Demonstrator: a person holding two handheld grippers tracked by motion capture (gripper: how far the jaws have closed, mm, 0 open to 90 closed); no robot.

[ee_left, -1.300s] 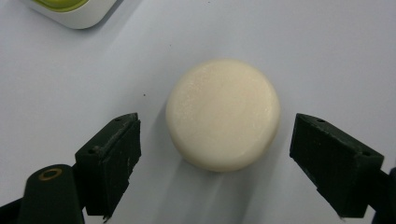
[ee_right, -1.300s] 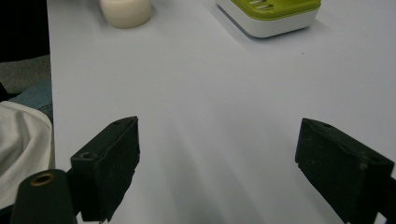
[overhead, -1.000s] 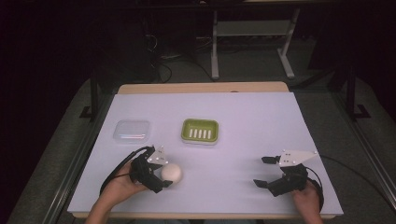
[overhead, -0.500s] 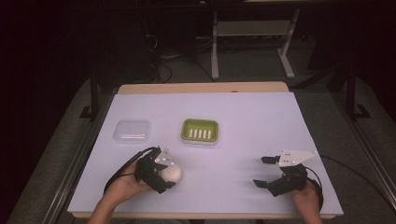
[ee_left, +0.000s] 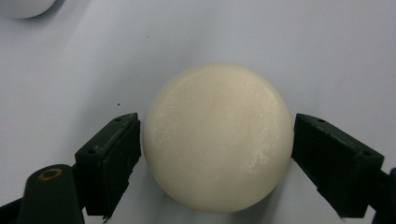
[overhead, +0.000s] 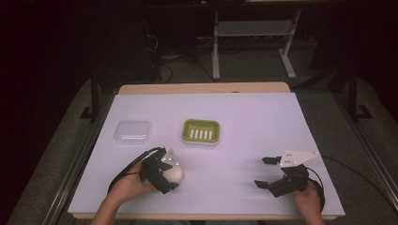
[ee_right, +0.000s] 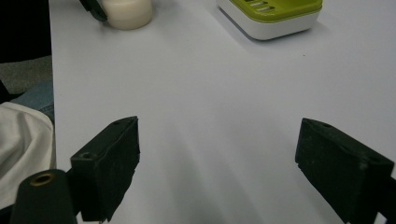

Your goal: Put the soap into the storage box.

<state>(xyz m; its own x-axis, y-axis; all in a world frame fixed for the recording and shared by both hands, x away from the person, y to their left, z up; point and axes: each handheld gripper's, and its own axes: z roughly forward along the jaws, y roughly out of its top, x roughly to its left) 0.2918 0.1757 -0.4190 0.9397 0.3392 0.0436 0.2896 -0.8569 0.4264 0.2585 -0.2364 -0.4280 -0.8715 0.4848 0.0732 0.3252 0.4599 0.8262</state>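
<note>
A round cream soap bar (overhead: 175, 174) lies on the pale table cover at the front left. My left gripper (overhead: 170, 174) is open and straddles it. In the left gripper view the soap (ee_left: 217, 140) sits between the two black jaws, which stand right at its sides, spread about as wide as the right gripper's. A green slotted soap dish (overhead: 201, 131) with a white base rests near the table's middle. At the front right, my right gripper (overhead: 262, 171) is open with nothing between its jaws. Its own view shows that gripper (ee_right: 217, 158) over bare cover, with the soap (ee_right: 127, 11) and dish (ee_right: 275, 18) beyond.
A clear plastic lid or box (overhead: 133, 131) lies left of the dish. The table cover (overhead: 253, 122) is bare toward the back and right. A wooden table edge (overhead: 202, 88) runs along the far side. Cables trail from both grippers. Dark floor and a stand lie behind.
My left gripper has edged slightly to the right around the soap. The soap has hardly shifted. The right gripper has stayed put.
</note>
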